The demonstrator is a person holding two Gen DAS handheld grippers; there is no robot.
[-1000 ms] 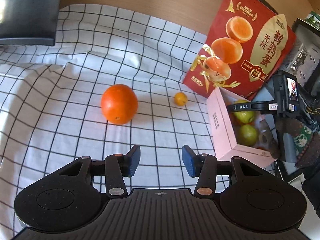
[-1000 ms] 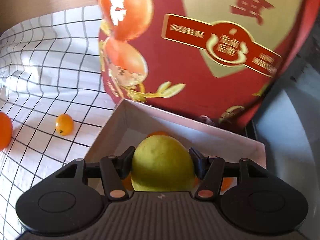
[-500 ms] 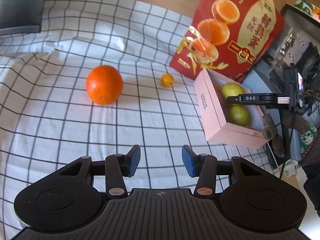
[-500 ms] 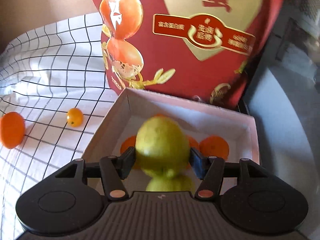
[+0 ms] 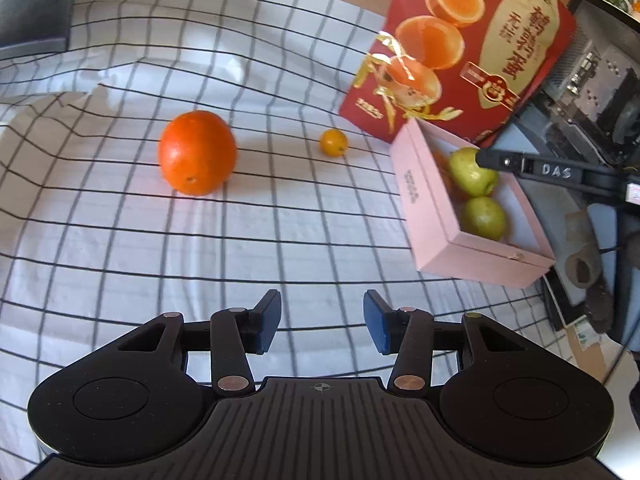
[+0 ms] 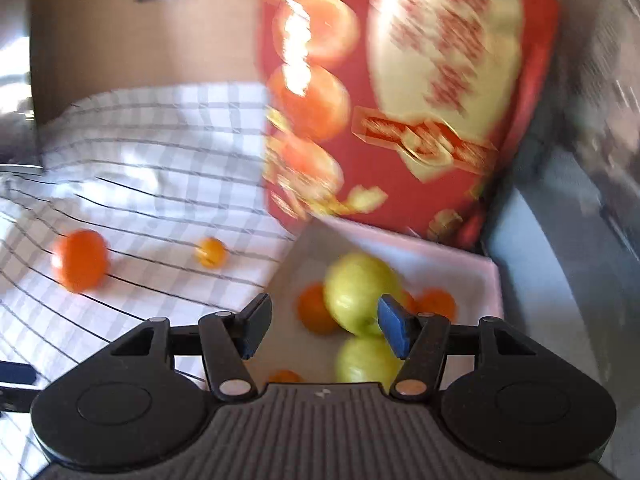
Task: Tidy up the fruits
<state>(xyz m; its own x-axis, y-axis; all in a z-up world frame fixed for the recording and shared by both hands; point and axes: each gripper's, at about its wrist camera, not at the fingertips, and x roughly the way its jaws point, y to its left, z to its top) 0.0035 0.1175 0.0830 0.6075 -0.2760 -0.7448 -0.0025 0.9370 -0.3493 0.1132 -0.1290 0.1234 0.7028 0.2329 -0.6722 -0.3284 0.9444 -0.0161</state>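
Pink box (image 5: pixel 436 216) long axis running away, two green fruits (image 5: pixel 472 171) inside

- Bright daylight falls on the checked cloth (image 5: pixel 200 240) ahead of the left tongs (image 5: pixel 322 322); fruit casts soft shadows.
- Right view is smeared by motion; glare whitens the red box (image 6: pixel 400 100) beyond the right tongs (image 6: pixel 320 326).
- Grid lines bow toward the edges.
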